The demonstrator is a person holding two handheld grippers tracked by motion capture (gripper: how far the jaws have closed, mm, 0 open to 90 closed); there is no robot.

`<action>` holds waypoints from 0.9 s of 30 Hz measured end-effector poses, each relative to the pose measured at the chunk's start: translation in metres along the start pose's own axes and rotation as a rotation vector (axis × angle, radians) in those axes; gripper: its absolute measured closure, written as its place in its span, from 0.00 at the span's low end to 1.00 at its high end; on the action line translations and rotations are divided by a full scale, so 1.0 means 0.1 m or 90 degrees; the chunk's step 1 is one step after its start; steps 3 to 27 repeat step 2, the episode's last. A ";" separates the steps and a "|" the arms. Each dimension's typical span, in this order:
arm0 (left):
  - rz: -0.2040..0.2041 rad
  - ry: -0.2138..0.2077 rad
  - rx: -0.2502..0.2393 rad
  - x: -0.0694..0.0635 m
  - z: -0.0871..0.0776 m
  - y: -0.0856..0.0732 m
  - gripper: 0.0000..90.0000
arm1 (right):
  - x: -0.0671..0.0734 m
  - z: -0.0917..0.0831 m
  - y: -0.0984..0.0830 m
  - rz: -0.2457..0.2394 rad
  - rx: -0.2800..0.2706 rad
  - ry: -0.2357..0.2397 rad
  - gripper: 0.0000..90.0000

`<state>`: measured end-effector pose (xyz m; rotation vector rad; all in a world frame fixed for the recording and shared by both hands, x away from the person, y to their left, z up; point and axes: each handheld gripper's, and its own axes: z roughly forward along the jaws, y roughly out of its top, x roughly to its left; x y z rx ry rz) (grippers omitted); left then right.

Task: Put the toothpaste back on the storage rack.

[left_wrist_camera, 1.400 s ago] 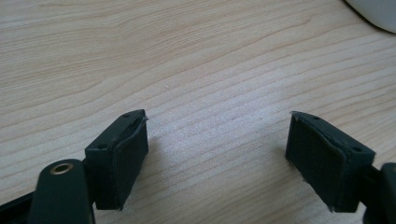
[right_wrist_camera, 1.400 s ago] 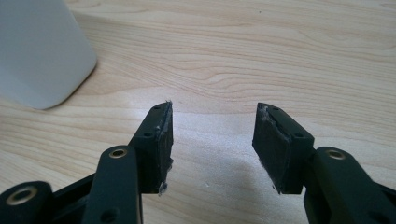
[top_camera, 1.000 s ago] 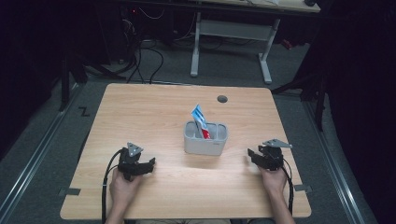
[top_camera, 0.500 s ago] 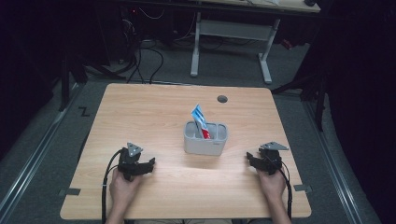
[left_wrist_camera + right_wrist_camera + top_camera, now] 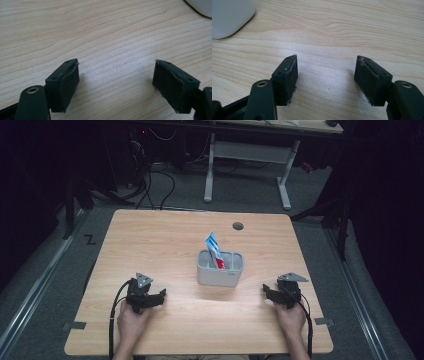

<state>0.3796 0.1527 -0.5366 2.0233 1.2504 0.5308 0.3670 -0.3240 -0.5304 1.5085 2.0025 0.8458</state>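
My left gripper point(image 5: 161, 295) rests on the bench point(image 5: 165, 240), fingers point(image 5: 65, 81) wide and empty. Between my hands stands the bin point(image 5: 220, 269), a tube point(image 5: 214, 246) leaning out. My right gripper point(image 5: 267, 291) has just been opening, nothing between its fingers. A careless reach could tip the bin.

Grey caddy point(image 5: 220, 269) mid-table point(image 5: 165, 240), between 2 well-separated hand-held grippers.
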 end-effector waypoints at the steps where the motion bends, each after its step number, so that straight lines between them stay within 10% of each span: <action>1: 0.000 0.000 0.000 0.00 0.00 0.00 0.24 | 0.00 0.00 0.00 0.000 0.000 0.001 0.39; 27: 0.000 0.000 0.000 0.00 0.00 0.00 0.24 | 0.01 0.00 0.00 0.001 0.000 0.002 0.39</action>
